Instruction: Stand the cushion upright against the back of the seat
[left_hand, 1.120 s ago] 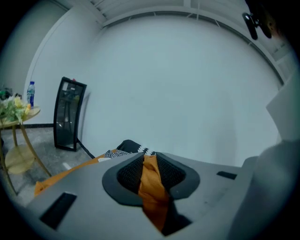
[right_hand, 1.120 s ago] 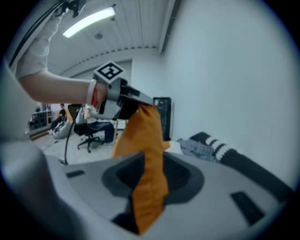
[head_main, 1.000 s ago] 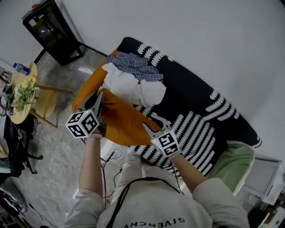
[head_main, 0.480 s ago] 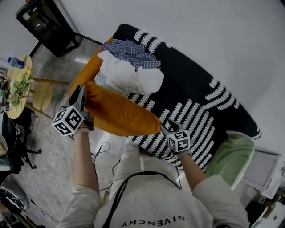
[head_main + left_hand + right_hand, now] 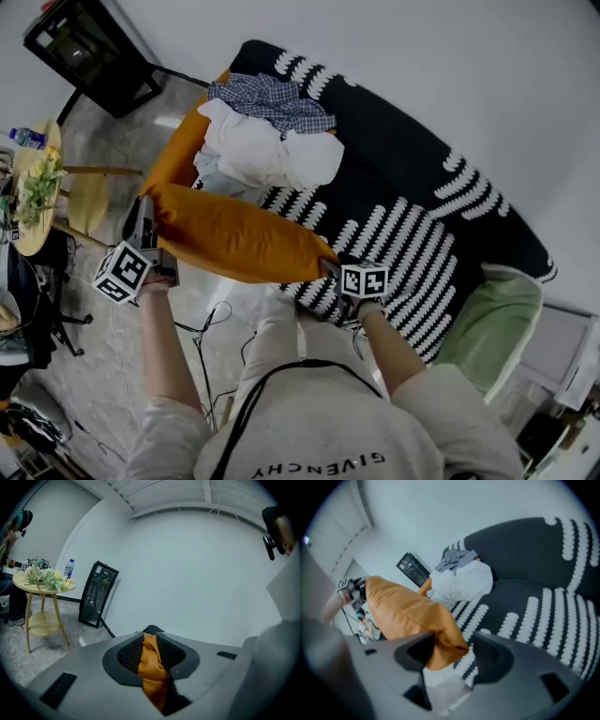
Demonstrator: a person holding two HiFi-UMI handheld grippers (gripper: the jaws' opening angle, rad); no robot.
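In the head view, the plump orange cushion (image 5: 234, 239) hangs lengthwise over the front edge of the sofa (image 5: 427, 183), not against its back. The sofa is black with rows of white scalloped stripes. The left gripper (image 5: 148, 208) holds the cushion's outer end over the grey mottled floor (image 5: 112, 375). The right gripper (image 5: 330, 268) is at the pointed corner by the seat. A crumpled white cloth (image 5: 262, 155) and a checked shirt (image 5: 272, 98) are heaped at the sofa's far end.

In the left gripper view, the left gripper (image 5: 149, 641) has its ribbed dark pads clamped on a creased fold of the cushion's (image 5: 152, 672) orange fabric. Beyond it are a round wooden table (image 5: 44, 587) carrying a plastic bottle (image 5: 69, 569), and a black cabinet (image 5: 96, 595) by the white wall.

In the right gripper view, the right gripper (image 5: 454, 651) has just been opening and its jaws stand wide apart. The cushion's (image 5: 403, 611) smooth, wrinkled corner lies loose between them, near one pad and not pinched. Behind it is the sofa's (image 5: 534, 573) striped seat and the white cloth (image 5: 461, 583).
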